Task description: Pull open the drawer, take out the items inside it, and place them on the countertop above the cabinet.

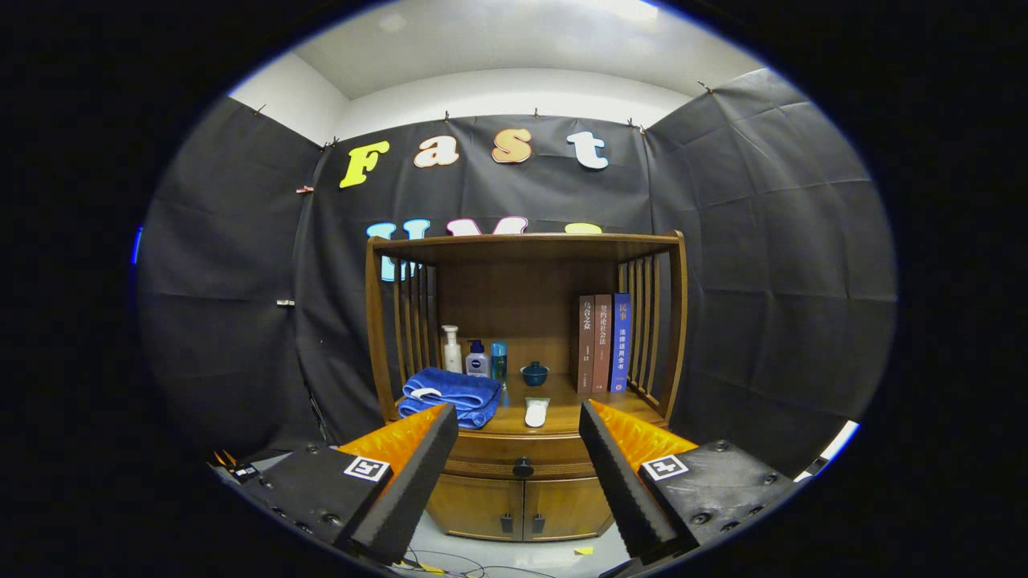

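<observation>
A wooden cabinet (675, 321) stands against the booth's back wall, some way beyond my fingers. Its drawer (494, 464) is closed, with a dark round knob (523, 466) seen between my fingertips. Just above the drawer is the countertop (562, 413), inside an open shelf frame. My gripper (519, 429) is open, with nothing between its orange and black fingers (418, 466), and it is well short of the knob. What the drawer holds is hidden.
On the countertop lie a folded blue towel (450, 395), three bottles (474, 357), a small blue bowl (534, 373), a white object (536, 413) and three upright books (604, 343). Two lower doors (522, 506) sit under the drawer. Cables (450, 562) trail on the floor.
</observation>
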Demonstrator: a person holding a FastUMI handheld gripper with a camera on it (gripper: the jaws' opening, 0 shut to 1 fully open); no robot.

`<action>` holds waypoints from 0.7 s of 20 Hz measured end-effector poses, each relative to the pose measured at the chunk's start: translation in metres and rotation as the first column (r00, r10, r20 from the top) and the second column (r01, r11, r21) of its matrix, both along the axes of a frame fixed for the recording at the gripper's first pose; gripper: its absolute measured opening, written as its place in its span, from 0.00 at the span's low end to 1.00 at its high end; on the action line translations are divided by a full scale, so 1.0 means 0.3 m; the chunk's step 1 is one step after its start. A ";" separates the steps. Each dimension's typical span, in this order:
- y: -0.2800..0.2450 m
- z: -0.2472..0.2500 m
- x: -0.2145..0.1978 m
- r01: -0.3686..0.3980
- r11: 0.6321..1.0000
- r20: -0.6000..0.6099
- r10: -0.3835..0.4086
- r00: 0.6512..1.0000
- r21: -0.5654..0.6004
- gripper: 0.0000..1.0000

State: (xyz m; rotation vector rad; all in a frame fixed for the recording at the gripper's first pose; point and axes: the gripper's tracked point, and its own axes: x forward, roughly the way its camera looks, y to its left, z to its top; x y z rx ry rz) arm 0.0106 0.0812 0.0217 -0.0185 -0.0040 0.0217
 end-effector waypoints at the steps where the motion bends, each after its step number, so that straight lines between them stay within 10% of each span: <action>1: 0.000 0.000 0.000 0.001 1.000 0.000 -0.001 1.000 -0.001 0.98; 14: 0.003 0.017 -0.006 0.000 1.000 0.009 0.000 1.000 0.003 0.98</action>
